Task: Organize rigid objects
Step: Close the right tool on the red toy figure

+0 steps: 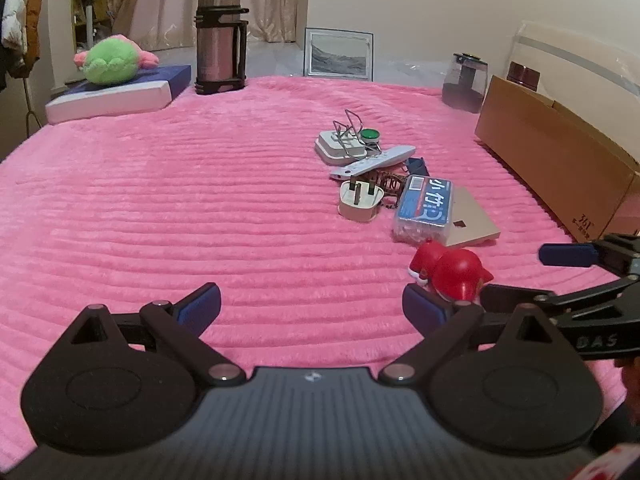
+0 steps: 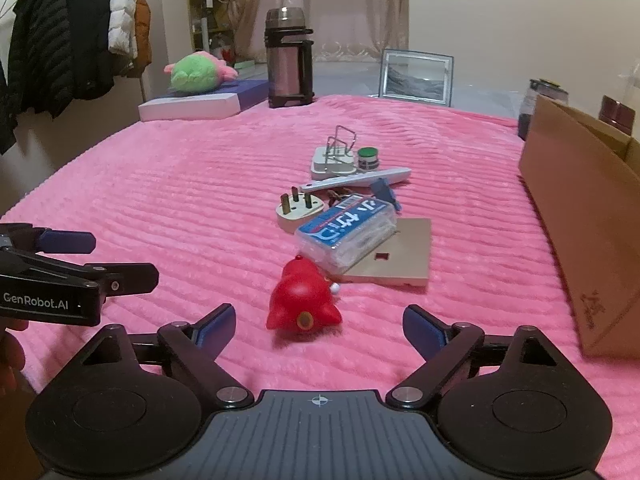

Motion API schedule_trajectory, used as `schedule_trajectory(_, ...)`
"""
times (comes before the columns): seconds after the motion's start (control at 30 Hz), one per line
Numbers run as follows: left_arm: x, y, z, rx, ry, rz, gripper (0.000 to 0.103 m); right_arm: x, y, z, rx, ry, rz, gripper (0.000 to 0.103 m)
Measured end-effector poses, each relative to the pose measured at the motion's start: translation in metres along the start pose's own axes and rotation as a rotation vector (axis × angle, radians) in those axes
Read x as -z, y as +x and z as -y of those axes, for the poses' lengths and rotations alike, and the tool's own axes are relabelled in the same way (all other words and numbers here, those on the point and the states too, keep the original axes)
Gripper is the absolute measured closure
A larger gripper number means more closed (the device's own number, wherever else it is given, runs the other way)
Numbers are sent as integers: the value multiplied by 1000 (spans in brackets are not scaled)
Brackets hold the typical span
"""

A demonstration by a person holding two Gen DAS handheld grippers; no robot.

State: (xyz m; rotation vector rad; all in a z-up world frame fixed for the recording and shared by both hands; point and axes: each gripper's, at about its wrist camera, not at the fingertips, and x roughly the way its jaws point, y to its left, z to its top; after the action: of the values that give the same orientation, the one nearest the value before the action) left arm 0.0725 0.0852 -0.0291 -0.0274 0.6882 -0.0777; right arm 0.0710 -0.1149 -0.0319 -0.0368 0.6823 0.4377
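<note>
A pile of small rigid objects lies on the pink blanket [image 1: 160, 200]: a red toy figure [image 2: 304, 304], a blue-labelled clear box [image 2: 346, 232], a flat beige plate [image 2: 400, 252], a white plug [image 2: 298, 210], a white remote [image 2: 356, 179], a white square box with a wire clip [image 2: 334, 160] and a green-topped cap [image 2: 368, 158]. My right gripper [image 2: 318, 330] is open, just short of the red toy. My left gripper [image 1: 312, 306] is open and empty over bare blanket, left of the red toy [image 1: 452, 268]. A cardboard box [image 2: 580, 216] stands at the right.
At the far edge stand a steel thermos [image 1: 220, 40], a framed picture [image 1: 339, 55], a dark jar [image 1: 466, 80] and a green plush [image 1: 112, 60] on a blue-white box. Coats hang at the far left [image 2: 68, 32].
</note>
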Motion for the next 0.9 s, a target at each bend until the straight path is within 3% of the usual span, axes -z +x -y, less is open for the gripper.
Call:
schedule_trajectory(0.47,-2,33,-13,16,-29,-30,8,-5,50,-12,-3,-75,-16,35)
schedule_trajectory(0.9,0,40,-20,16,-45,-42,8,-1,61,-18,25,-121,-28,55)
